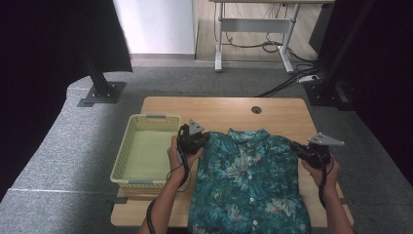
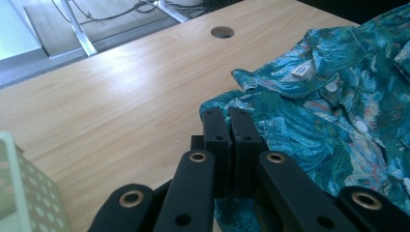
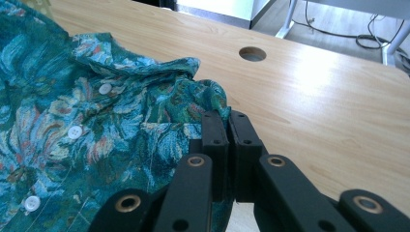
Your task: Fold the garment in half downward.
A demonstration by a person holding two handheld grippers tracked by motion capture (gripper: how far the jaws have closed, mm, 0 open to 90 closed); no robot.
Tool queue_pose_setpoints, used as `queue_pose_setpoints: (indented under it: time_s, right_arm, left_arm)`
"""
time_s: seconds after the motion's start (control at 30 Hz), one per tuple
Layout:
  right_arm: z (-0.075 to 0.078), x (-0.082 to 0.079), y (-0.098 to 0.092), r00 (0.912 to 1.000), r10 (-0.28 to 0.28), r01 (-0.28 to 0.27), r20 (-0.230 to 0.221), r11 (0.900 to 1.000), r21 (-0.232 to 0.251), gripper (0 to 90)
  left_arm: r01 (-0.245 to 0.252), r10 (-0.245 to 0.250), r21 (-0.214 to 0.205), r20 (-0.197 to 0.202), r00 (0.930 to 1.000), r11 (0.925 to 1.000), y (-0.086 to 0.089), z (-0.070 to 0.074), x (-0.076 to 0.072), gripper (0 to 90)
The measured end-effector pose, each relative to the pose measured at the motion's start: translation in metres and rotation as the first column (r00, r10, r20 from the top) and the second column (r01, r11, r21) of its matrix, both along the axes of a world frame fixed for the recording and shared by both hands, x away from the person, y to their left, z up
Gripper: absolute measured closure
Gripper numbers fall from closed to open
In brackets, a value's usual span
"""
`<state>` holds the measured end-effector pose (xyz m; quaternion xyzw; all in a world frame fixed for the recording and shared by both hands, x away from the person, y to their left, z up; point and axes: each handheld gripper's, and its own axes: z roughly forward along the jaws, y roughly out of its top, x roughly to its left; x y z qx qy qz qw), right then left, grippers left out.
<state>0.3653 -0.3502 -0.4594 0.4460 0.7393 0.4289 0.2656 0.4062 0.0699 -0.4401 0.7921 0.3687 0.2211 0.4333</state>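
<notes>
A teal floral button-up shirt point(image 1: 248, 180) lies spread on the wooden table point(image 1: 229, 109), collar toward the far side, its hem hanging over the near edge. My left gripper point(image 1: 203, 139) is shut on the shirt's left shoulder; in the left gripper view the jaws pinch the cloth point(image 2: 232, 104) beside the collar and its white label point(image 2: 300, 71). My right gripper point(image 1: 296, 145) is shut on the right shoulder; in the right gripper view the fabric point(image 3: 212, 99) is caught between the closed jaws, with the white buttons point(image 3: 104, 88) off to the left.
A pale yellow perforated basket point(image 1: 144, 151) stands on the table's left side, close to my left hand. A round cable hole point(image 1: 256, 109) sits near the far edge. Beyond the table are black posts point(image 1: 100, 78), a desk frame point(image 1: 253, 34) and floor cables.
</notes>
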Motion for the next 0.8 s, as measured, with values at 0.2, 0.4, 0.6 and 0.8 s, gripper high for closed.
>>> queue_pose_setpoints:
  time_s: [0.2, 0.4, 0.6, 0.8]
  right_arm:
    - [-0.002, 0.001, 0.001, 1.0000, -0.005, 0.005, -0.006, 1.0000, 0.006, 86.3]
    - [-0.005, 0.002, 0.000, 0.9998, -0.005, 0.005, -0.018, 0.9999, 0.010, 86.3]
    - [-0.007, 0.003, -0.001, 0.9996, -0.003, 0.004, -0.029, 0.9999, 0.012, 86.3]
    - [0.004, 0.004, -0.003, 0.9997, -0.004, 0.004, -0.023, 0.9996, 0.029, 86.3]
  left_arm:
    - [-0.002, 0.002, -0.005, -0.007, 1.0000, 1.0000, 0.005, -0.001, -0.001, 87.8]
    - [-0.001, 0.000, -0.010, -0.018, 0.9998, 1.0000, 0.008, -0.004, 0.001, 87.8]
    - [0.007, -0.007, -0.005, -0.021, 0.9997, 1.0000, 0.007, -0.006, 0.002, 87.8]
    - [0.010, -0.010, 0.007, -0.012, 0.9999, 0.9999, 0.010, 0.004, 0.005, 87.9]
